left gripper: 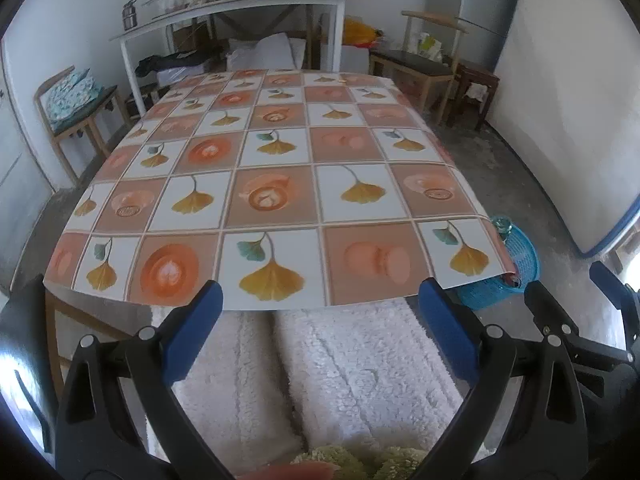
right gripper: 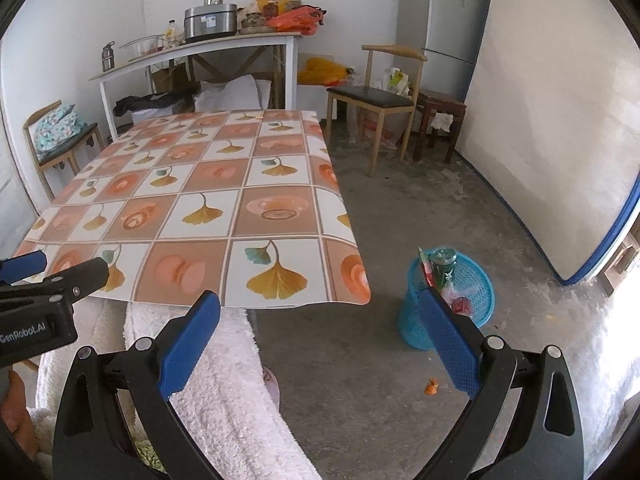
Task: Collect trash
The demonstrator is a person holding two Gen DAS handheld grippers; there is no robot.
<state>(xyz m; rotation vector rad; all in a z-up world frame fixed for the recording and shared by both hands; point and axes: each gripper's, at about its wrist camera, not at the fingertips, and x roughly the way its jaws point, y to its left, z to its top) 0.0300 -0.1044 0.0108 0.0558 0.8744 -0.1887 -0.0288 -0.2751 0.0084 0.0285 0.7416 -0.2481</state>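
I am holding both grippers spread wide and empty: left gripper [left gripper: 320, 300], right gripper [right gripper: 320, 312], hovering off the table's [left gripper: 280, 152] near edge. The blue basket [right gripper: 476, 280] is sitting beside the table's corner, already holding trash; an orange scrap [right gripper: 431, 387] is lying nearby.

Tabletop [left gripper: 280, 168] bare, open floor [right gripper: 400, 208] to its right, blue basket [right gripper: 476, 300] nr table corner

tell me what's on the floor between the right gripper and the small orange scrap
Nothing: in the right wrist view, only bare concrete floor separates the open right gripper from the orange scrap.
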